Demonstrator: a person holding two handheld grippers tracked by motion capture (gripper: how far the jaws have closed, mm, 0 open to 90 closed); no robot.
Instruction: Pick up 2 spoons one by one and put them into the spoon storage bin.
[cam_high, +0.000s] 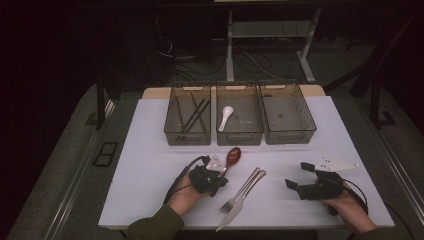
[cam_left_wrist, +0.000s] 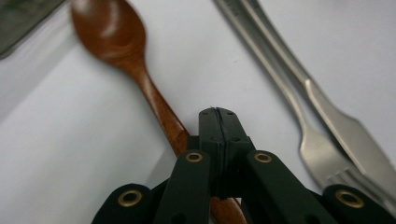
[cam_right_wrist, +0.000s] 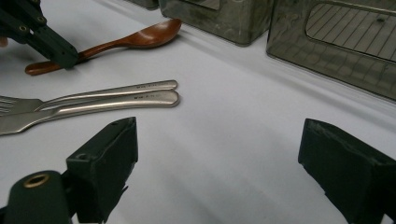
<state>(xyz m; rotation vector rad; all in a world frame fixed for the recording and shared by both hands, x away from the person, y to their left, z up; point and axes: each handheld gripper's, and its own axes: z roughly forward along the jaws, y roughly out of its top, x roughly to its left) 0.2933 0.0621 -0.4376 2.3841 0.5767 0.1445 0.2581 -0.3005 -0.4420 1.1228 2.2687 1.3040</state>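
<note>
A brown wooden spoon lies on the white table, bowl toward the bins. My left gripper is over its handle with the jaws pressed together. In the left gripper view the handle runs under the closed tips, and I see nothing between the pads. The right gripper view shows that same gripper touching the spoon. My right gripper rests at the right, jaws wide apart and empty.
A steel fork and knife lie side by side between the grippers. At the back stand three mesh bins: the left one holds dark chopsticks, the middle one a white spoon, the right one nothing.
</note>
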